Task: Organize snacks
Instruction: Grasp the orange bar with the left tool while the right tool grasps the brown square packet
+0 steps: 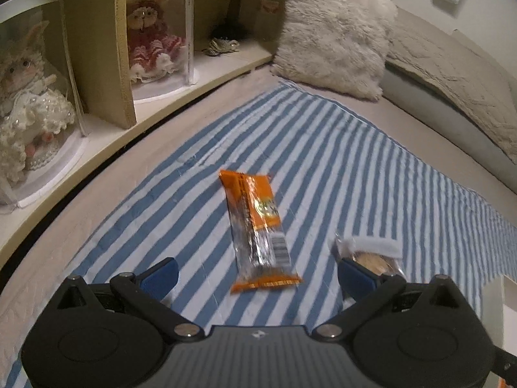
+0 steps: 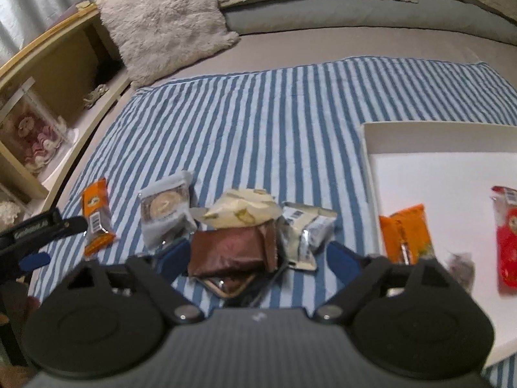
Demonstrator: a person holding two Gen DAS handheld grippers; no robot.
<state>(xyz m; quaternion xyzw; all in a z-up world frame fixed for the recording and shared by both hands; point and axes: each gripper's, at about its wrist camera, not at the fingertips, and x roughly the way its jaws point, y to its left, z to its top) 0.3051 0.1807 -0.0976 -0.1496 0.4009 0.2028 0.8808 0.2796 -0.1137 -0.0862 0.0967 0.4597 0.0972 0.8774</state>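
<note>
Red packet (image 2: 507,245): cut off by the right edge; we can't read its print.
Small dark item (image 2: 460,266): blurred; we can't tell what it is.
Cookie packet (image 1: 371,255): partly hidden behind our left gripper's blue finger (image 1: 357,278).
Brown packet (image 2: 231,252): near end smeared; contact with the right gripper's pads unclear to us.
White tray (image 2: 420,174): right part runs out of view.

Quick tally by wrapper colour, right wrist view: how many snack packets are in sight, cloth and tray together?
Orange: 2, one on the striped cloth, one on the white tray
Grey/silver: 2
Brown: 1
Cream: 1
Red: 1
Total: 7
</note>
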